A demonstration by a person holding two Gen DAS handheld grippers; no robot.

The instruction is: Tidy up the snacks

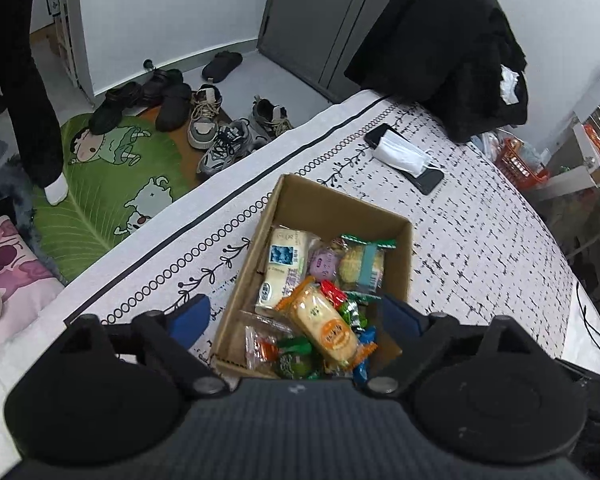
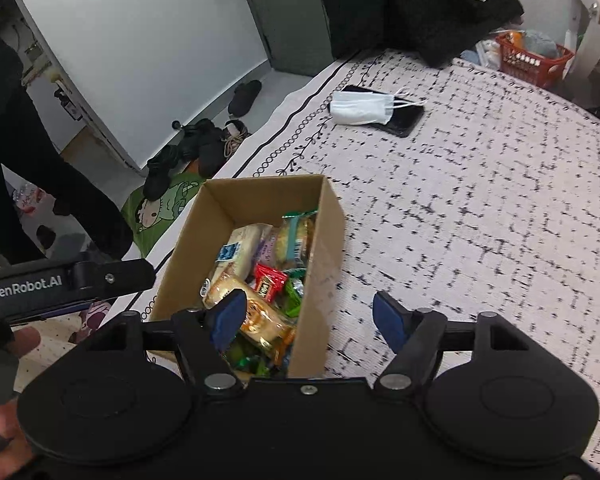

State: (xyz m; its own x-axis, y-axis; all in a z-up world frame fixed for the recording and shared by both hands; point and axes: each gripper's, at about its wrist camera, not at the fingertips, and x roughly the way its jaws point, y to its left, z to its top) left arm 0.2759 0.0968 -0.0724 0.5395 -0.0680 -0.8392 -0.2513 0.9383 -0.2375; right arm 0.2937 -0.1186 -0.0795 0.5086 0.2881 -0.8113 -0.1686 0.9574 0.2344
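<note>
Over the box (image 1: 288, 196) of snacks (image 1: 324, 320), both hand-held grippers, left (image 1: 296, 316) and right (image 2: 310, 316), gape empty; packing looks finished, so next probably comes withdrawing.

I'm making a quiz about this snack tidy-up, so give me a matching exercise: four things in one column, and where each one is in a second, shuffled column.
Things:
1. orange-wrapped cake
2. face mask
3. black coat
4. sneakers

Places:
A. on the floor past the table edge
B. heaped at the table's far end
C. lying across the phone
D. inside the cardboard box

Pairs: 1-D, 2-C, 3-B, 4-A
</note>
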